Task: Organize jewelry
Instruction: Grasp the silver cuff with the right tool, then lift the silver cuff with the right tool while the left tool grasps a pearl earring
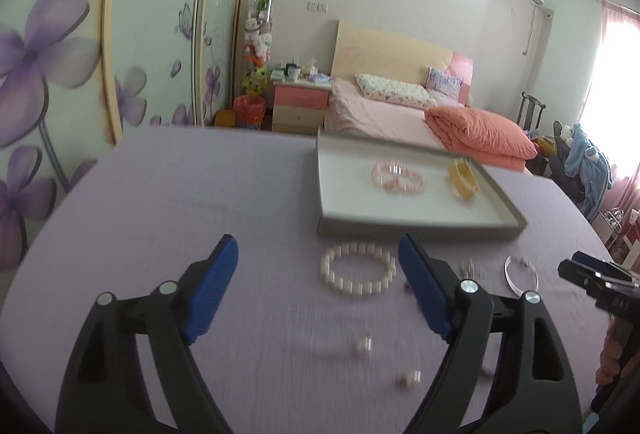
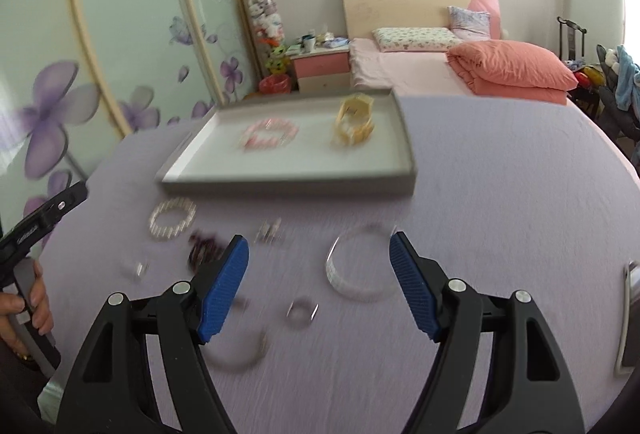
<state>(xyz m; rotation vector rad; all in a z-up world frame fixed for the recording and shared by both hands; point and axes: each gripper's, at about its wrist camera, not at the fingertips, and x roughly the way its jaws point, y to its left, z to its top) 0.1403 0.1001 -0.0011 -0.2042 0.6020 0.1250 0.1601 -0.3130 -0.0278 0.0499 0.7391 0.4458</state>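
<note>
Tongs first, from the left wrist: left gripper [image 1: 318, 268] gapes wide over the purple tablecloth [image 1: 160, 201], nothing between its blue pads, and the white bead bracelet [image 1: 357, 269] lies just inside the right pad. Beyond sits the grey tray [image 1: 400, 224] with a pink bracelet [image 1: 399, 176] and a yellow bracelet [image 1: 464, 179] in it. Over to the right wrist: right gripper [image 2: 319, 258] is spread just as wide, empty (picture's blurry), a clear bangle [image 2: 356, 266] on the cloth between its pads, a small ring [image 2: 301, 310] nearer the camera.
</note>
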